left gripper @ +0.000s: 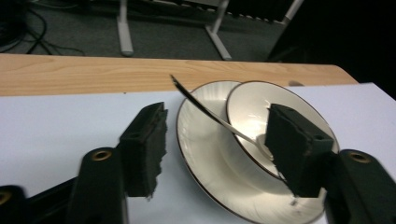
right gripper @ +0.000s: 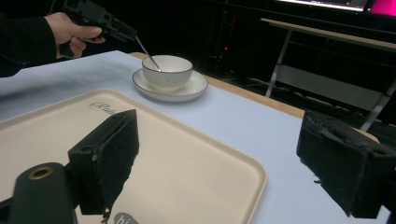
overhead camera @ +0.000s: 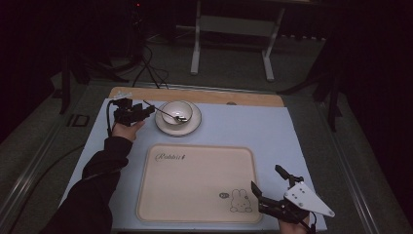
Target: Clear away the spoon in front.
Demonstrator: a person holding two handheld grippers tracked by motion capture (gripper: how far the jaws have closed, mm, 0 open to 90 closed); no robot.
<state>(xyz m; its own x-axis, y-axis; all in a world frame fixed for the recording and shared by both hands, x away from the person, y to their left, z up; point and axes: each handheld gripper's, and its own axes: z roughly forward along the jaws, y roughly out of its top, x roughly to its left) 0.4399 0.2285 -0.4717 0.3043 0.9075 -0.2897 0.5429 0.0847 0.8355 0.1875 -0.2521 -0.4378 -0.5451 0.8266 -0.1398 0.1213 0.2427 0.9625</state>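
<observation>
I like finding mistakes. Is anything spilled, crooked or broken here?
Nothing spilled or broken. The white bowl sits off-centre on its white saucer, toward the far side, and the metal spoon leans out over the rim.

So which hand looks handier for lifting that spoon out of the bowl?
Probably the left: its gripper hangs open right by the spoon in the bowl, while the right gripper waits open near the tray's corner.
</observation>
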